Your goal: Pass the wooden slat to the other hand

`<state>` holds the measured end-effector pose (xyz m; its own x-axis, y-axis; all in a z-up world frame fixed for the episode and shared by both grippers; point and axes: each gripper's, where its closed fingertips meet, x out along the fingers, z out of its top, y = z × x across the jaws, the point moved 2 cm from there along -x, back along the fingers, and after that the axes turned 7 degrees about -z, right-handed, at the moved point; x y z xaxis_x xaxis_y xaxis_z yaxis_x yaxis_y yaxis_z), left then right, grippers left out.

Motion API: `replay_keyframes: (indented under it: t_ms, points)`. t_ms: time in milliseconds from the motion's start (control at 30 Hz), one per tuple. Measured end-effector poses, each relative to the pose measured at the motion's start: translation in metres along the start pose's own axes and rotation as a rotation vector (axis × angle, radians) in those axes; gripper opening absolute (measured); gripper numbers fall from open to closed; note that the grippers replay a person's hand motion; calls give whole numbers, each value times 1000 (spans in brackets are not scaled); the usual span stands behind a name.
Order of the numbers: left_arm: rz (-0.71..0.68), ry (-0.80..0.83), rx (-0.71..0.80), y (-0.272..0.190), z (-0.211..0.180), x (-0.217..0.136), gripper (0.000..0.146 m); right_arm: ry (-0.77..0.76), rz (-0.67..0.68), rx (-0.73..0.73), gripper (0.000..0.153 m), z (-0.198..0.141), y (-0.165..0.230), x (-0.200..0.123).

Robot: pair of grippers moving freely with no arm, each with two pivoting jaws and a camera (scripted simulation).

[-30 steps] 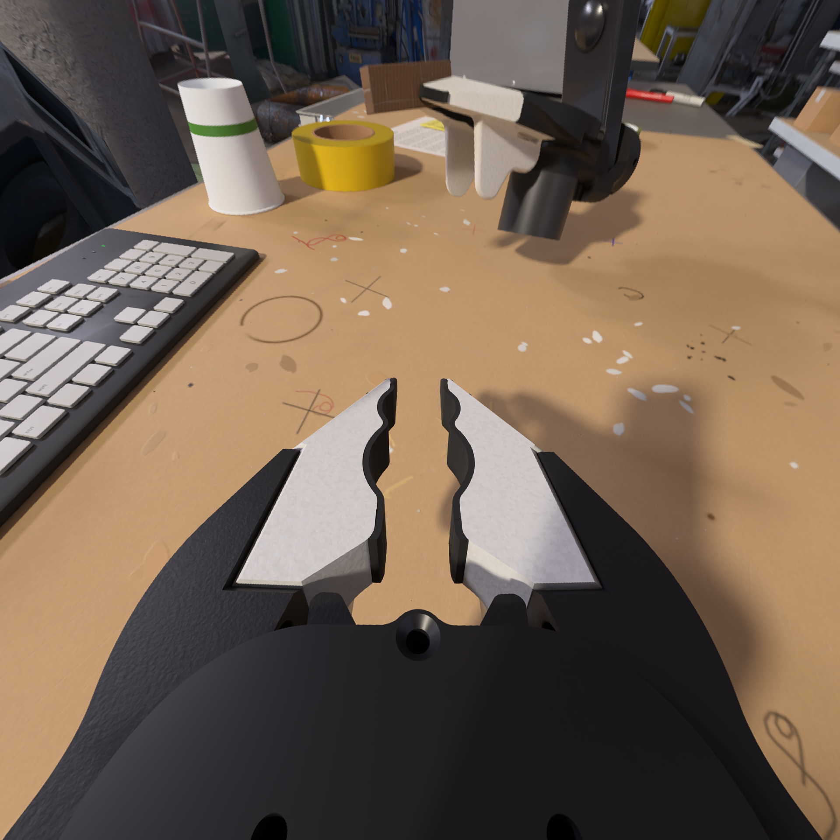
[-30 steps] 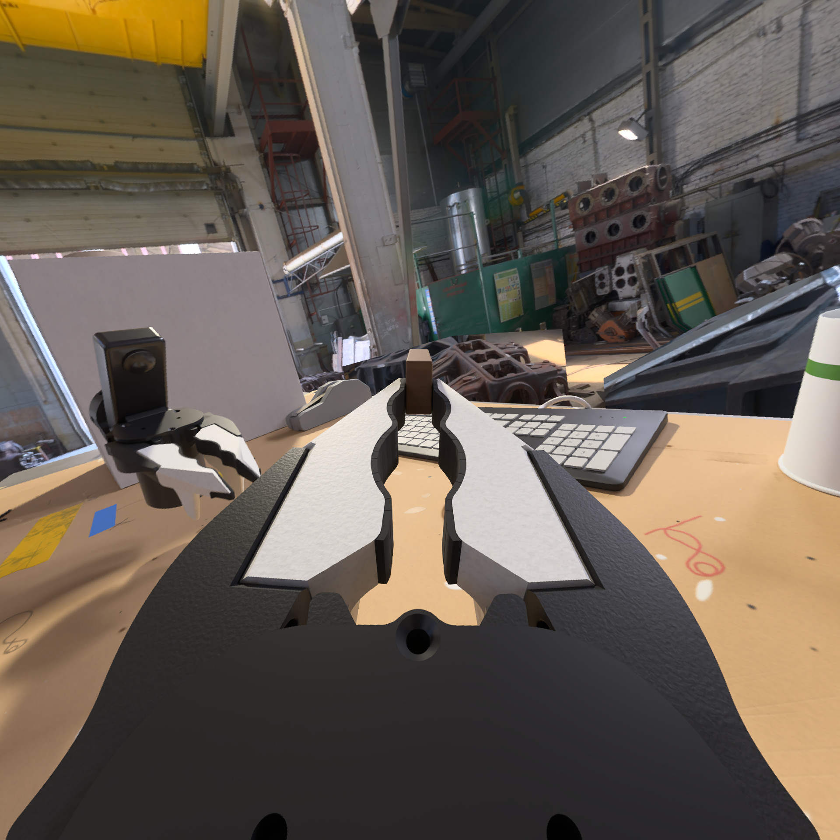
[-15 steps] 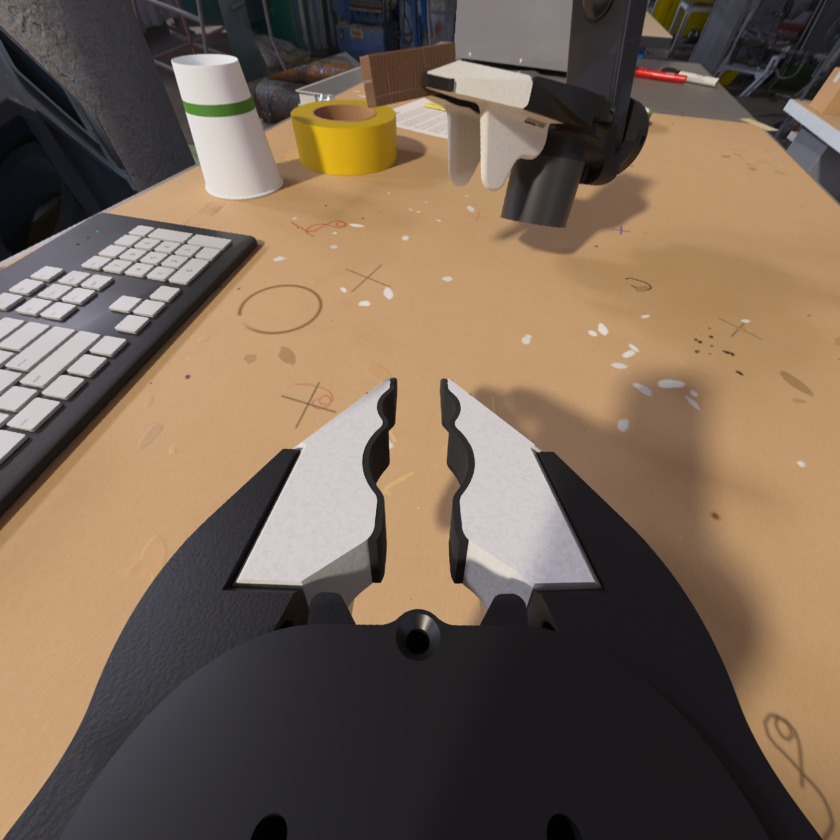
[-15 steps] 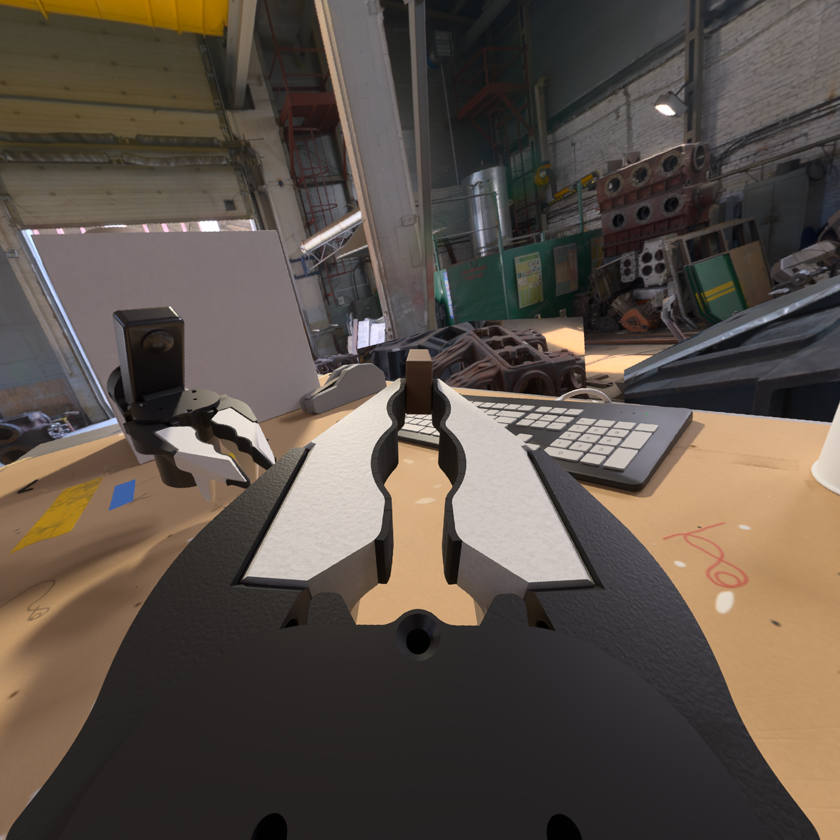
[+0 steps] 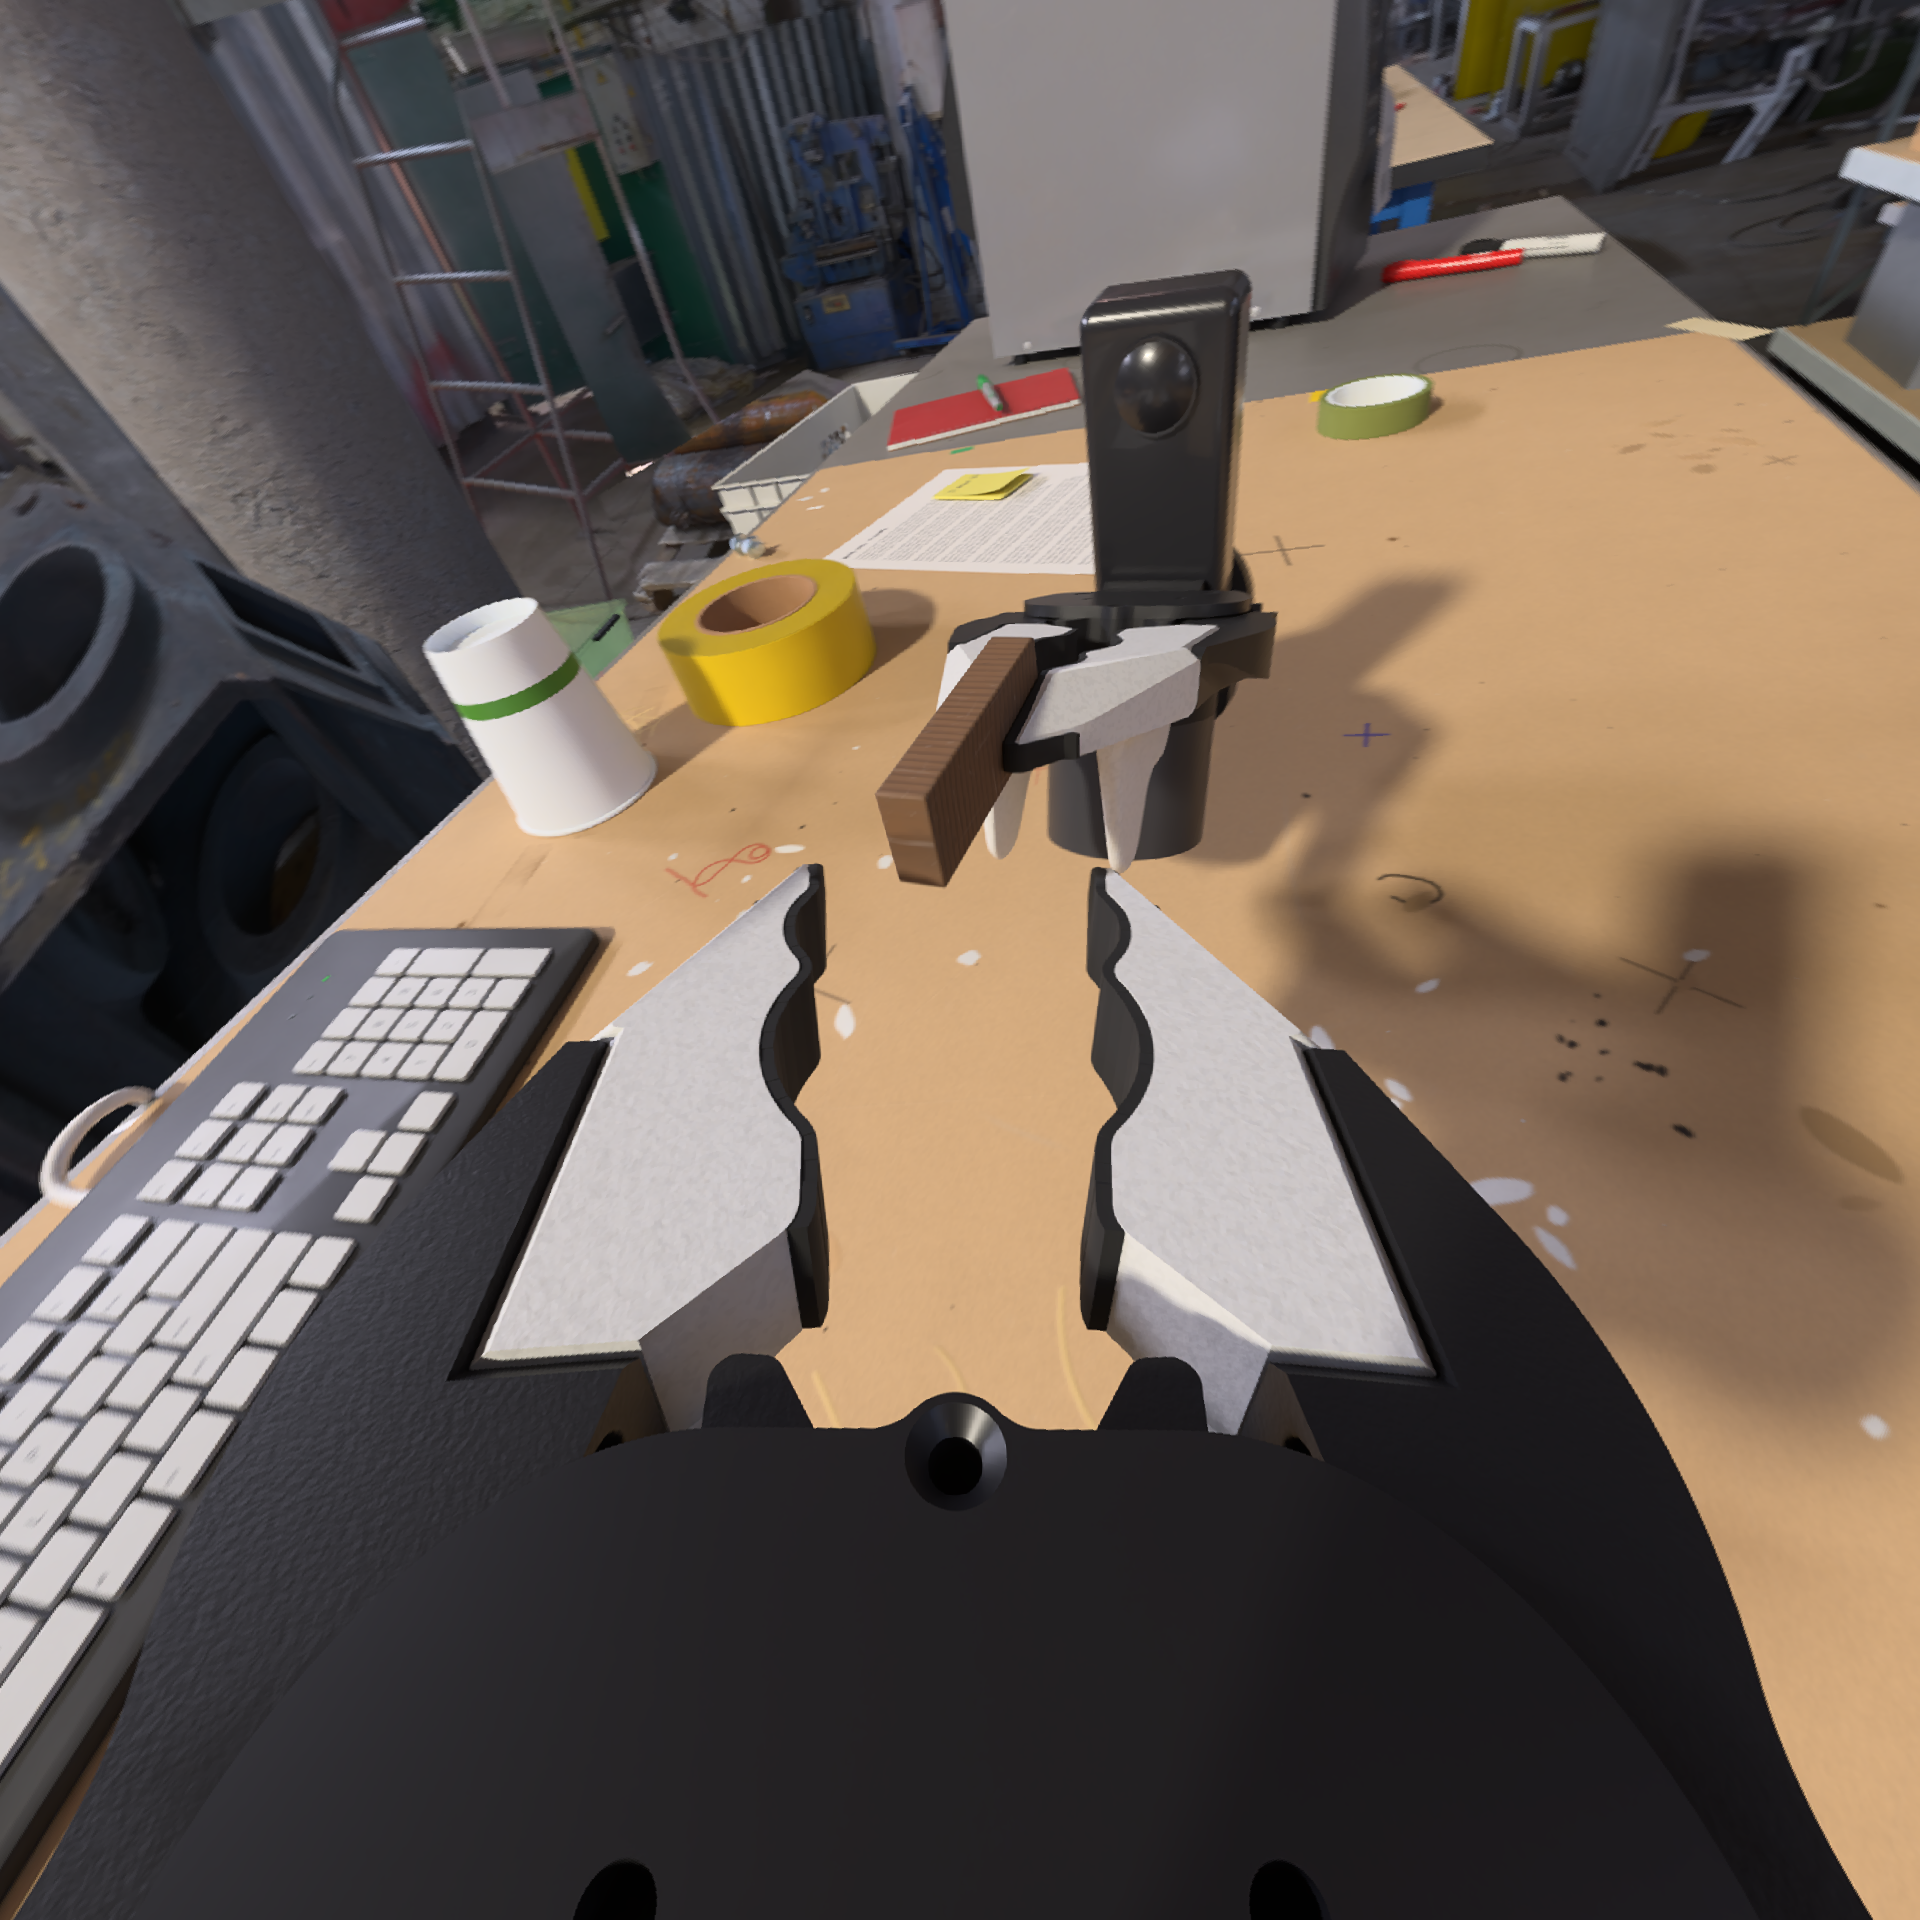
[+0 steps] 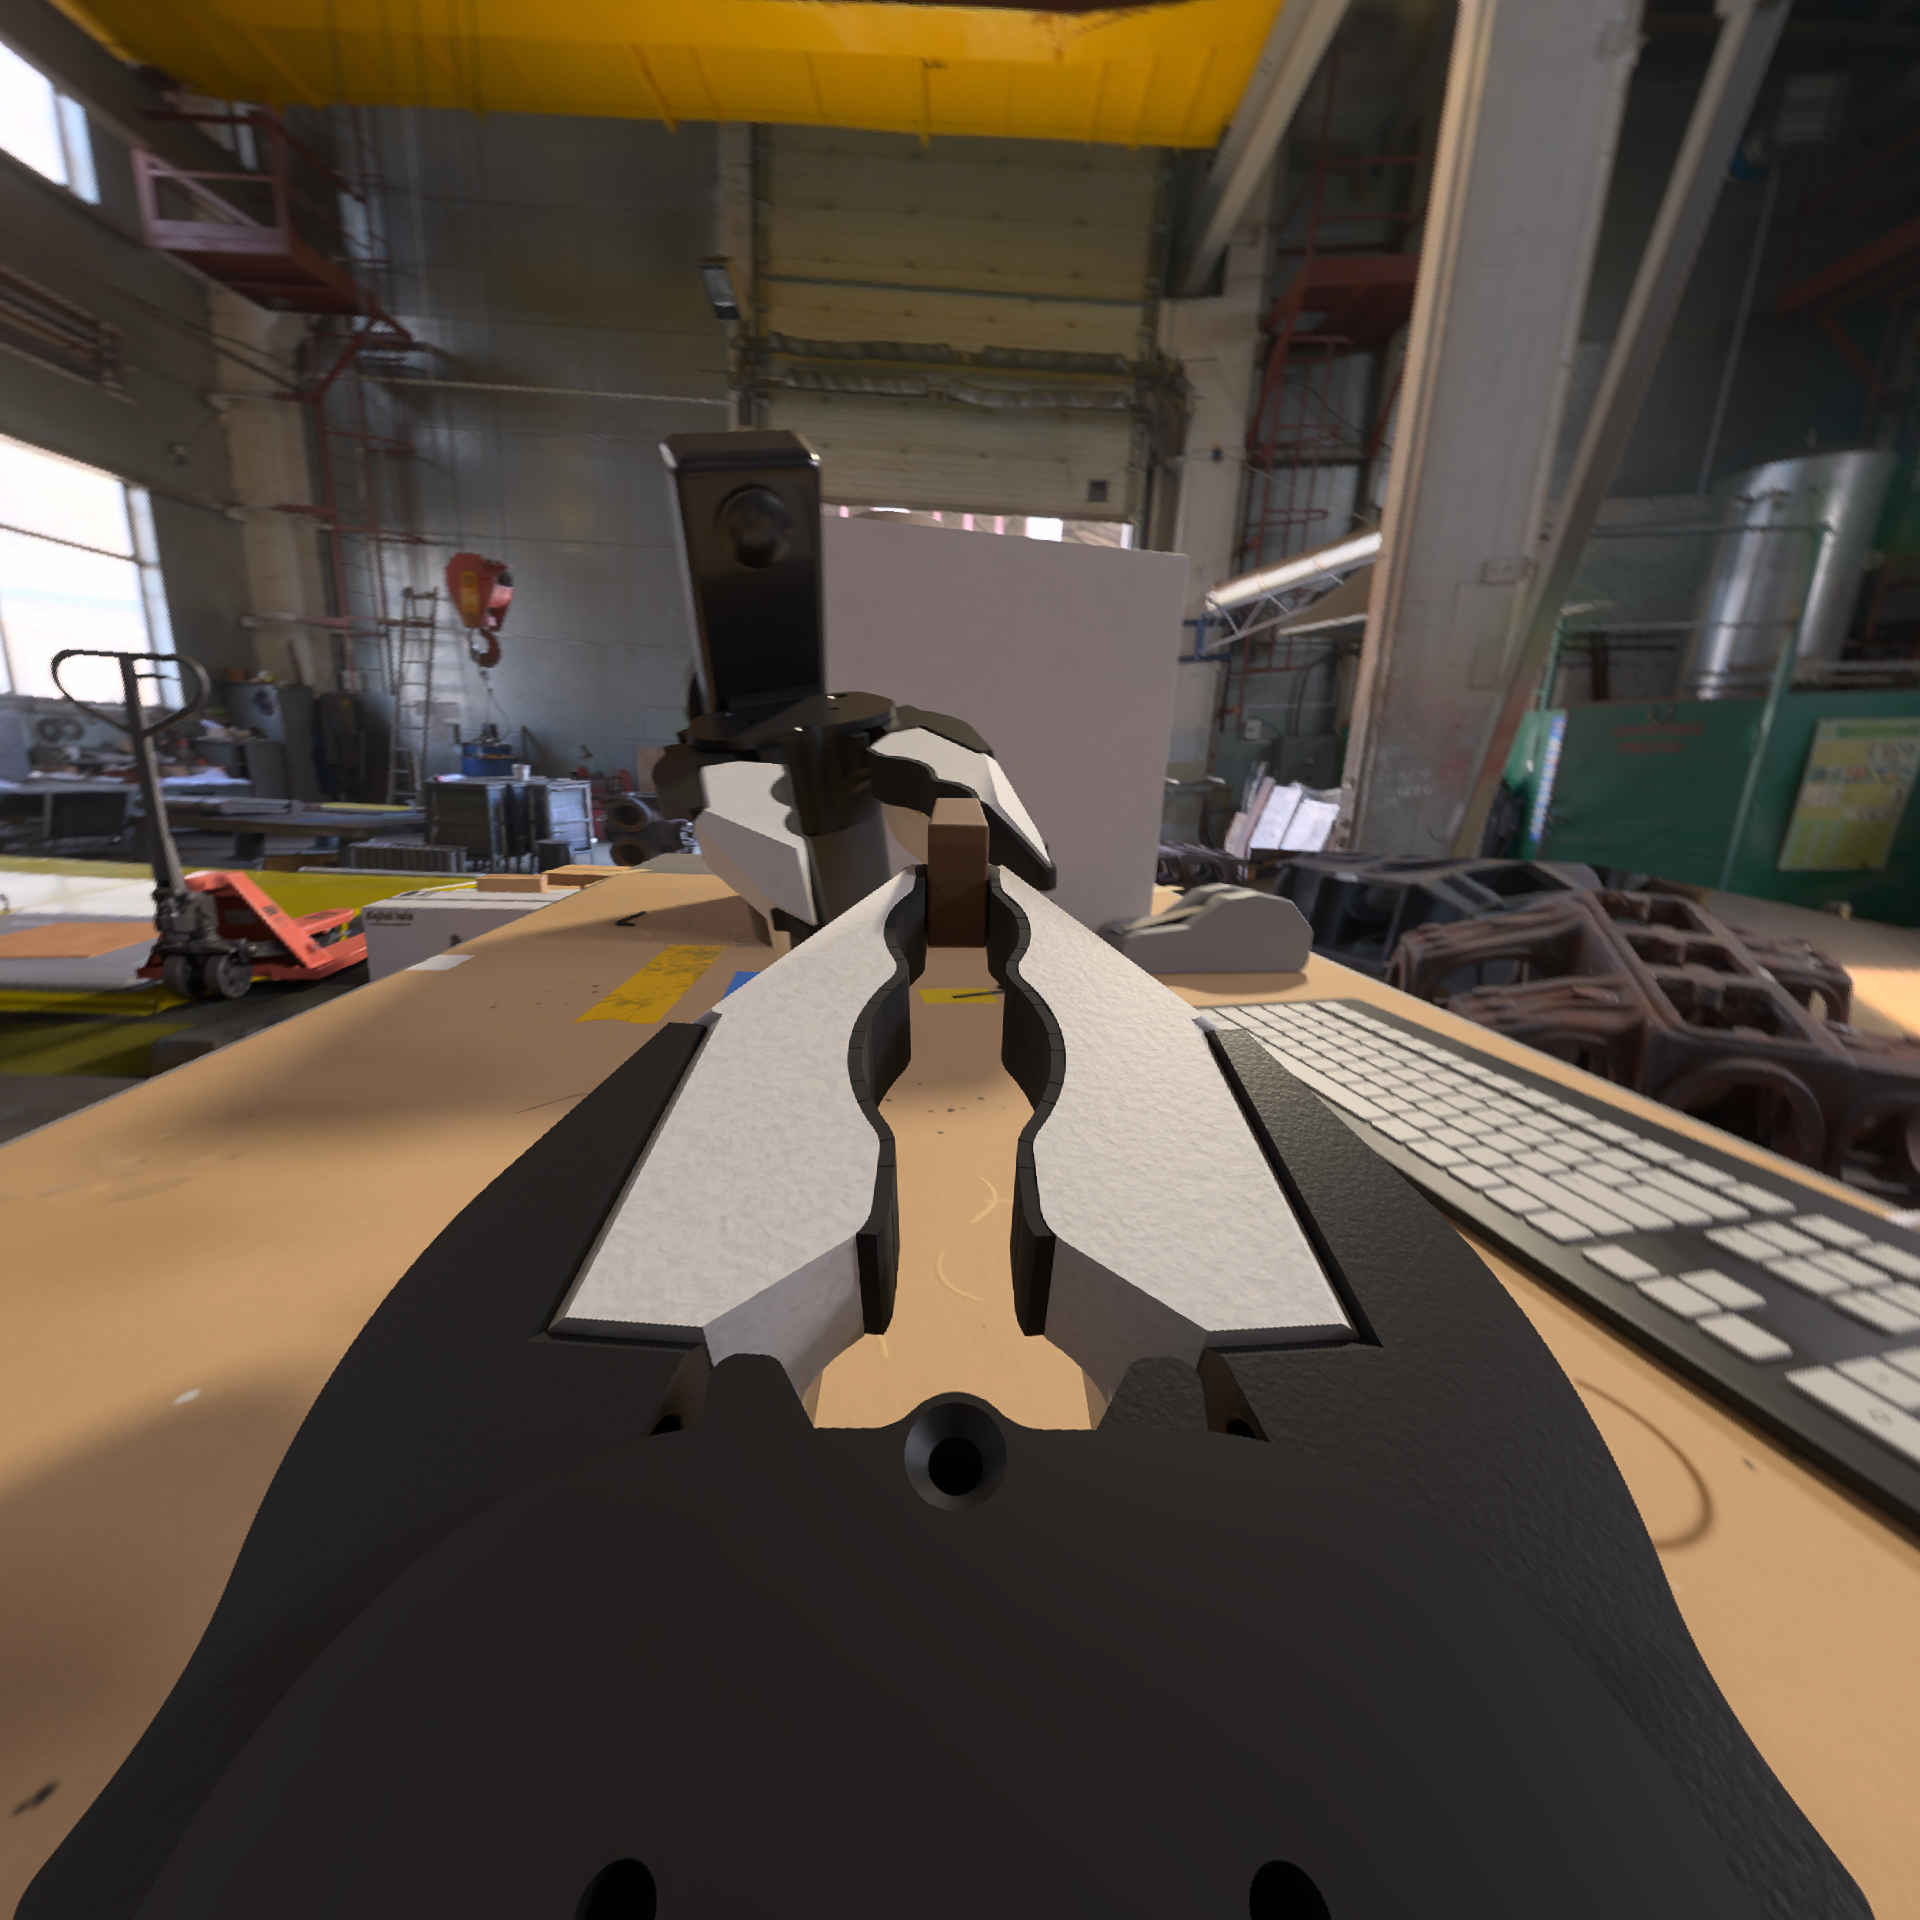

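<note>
The wooden slat [image 5: 951,764] is a short dark-brown bar. My right gripper [image 6: 956,878] is shut on it at the fingertips and holds it above the table; the slat [image 6: 956,847] stands up between its tips. In the left wrist view the right gripper [image 5: 1055,831] faces me and the slat's free end slants down toward me. My left gripper [image 5: 956,883] is open and empty, and the slat's end hangs just beyond its tips, nearer the left finger. In the right wrist view the left gripper [image 6: 883,821] sits open right behind the slat.
On the tan table [image 5: 1507,831] a keyboard [image 5: 208,1247] lies at the left edge, also seen in the right wrist view [image 6: 1558,1164]. An upturned paper cup [image 5: 540,717], a yellow tape roll [image 5: 769,644], a printed sheet [image 5: 977,520] and a green tape roll [image 5: 1371,405] lie farther back.
My left gripper has opened wider. The two grippers have turned to face each other and closed in, so the slat now shows just past the left fingertips.
</note>
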<state>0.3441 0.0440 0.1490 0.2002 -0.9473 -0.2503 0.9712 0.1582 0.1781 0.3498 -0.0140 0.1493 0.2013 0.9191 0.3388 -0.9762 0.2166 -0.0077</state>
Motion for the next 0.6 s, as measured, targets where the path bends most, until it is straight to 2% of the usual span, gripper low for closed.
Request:
replay_keyframes:
  t_ms: [400,467,600]
  points:
    - [-123,-47,22,-20,11,1,14,-10,159,47,10,2,21,0]
    - [-156,-65,-45,-20,10,2,12,-10,167,60,10,2,21,-1]
    - [-195,-202,-341,-9,12,3,12,-43,110,87,12,4,13,2]
